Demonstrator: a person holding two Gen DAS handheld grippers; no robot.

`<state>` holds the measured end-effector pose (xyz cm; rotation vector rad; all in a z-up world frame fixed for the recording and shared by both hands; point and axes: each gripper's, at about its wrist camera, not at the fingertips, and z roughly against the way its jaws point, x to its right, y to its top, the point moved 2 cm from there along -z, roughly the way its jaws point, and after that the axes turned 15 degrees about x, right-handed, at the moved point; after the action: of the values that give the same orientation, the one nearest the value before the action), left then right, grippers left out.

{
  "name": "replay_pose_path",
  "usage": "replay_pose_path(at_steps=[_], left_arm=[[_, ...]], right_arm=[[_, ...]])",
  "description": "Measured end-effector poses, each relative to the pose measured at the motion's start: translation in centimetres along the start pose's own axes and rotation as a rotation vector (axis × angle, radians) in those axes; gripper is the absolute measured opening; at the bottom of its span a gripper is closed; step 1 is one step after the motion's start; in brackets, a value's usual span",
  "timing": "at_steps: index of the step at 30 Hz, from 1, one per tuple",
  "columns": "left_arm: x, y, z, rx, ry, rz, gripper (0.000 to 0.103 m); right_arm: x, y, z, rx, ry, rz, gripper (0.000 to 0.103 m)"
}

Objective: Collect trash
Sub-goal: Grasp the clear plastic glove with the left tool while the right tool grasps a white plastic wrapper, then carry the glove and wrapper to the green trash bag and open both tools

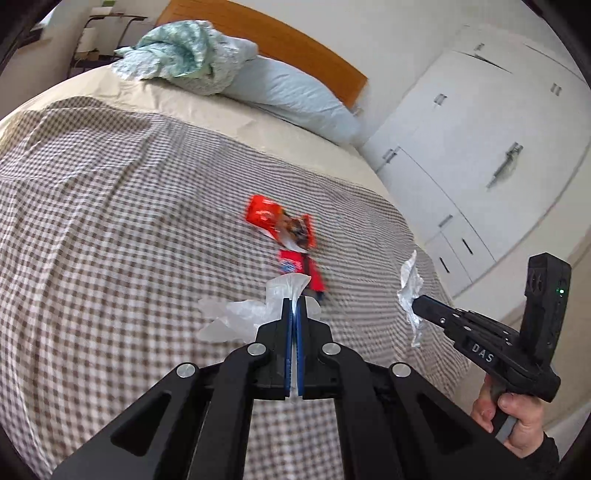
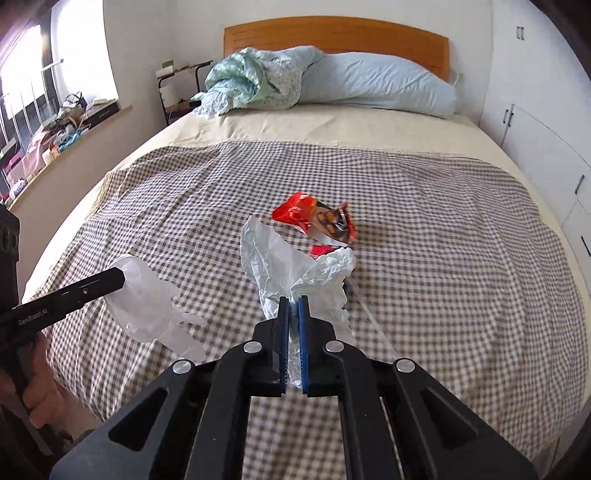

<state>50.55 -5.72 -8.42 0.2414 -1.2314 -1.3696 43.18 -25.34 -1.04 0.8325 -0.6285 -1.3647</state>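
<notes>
My left gripper (image 1: 294, 306) is clamped on a clear plastic bag (image 2: 147, 310), my right gripper (image 2: 293, 306) pinching crumpled tissue (image 2: 295, 262). Red snack wrapper (image 2: 317, 218) and smaller red packet (image 1: 299, 267) lie uncollected on the checkered bedspread (image 2: 443, 258).

A brown-and-white checked blanket (image 2: 424, 236) covers the near part of the bed, with a plain cream sheet (image 2: 332, 127) beyond it. The snack wrapper (image 2: 314, 218) is bright red-orange. The crumpled tissue (image 2: 295, 266) is white, the plastic bag (image 2: 147, 306) translucent white. The far pillow (image 2: 384, 79) is pale blue, the headboard (image 2: 332, 35) orange-brown wood. Blue pads line the black fingers (image 2: 304, 332).
</notes>
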Motion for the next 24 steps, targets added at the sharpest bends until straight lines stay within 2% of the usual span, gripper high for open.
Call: replay_pose_path(at_steps=[3,6,10,13,15,20,24], left_arm=[[5.9,-3.0,1.8,-0.063,-0.103,-0.058,0.0],[12.6,-7.0,2.8,-0.161,-0.227,-0.126,0.0],[21.5,-13.4,3.6,-0.307,-0.429,-0.208,0.0],[26.8,-18.8,3.2,-0.423,-0.525,-0.276,0.0],[29.3,-22.3,2.2,-0.505,-0.544,-0.321,0.0],[33.8,-31.3,-1.0,-0.713,-0.535,-0.422,0.0],[36.7,-38.4,-2.1,-0.85,-0.531,-0.532,0.0]], right_arm=[[4.2,-3.4,6.1,0.028,-0.041,-0.076,0.005],[8.3,-8.7,11.9,0.014,-0.081,-0.146,0.005],[13.7,-17.9,19.3,-0.046,-0.177,-0.256,0.005],[16.8,-25.2,23.8,-0.087,-0.229,-0.381,0.005],[18.1,-29.6,25.5,-0.116,-0.262,-0.445,0.005],[20.2,-40.0,28.8,-0.185,-0.328,-0.608,0.005],[21.3,-46.3,30.9,-0.218,-0.375,-0.734,0.005]])
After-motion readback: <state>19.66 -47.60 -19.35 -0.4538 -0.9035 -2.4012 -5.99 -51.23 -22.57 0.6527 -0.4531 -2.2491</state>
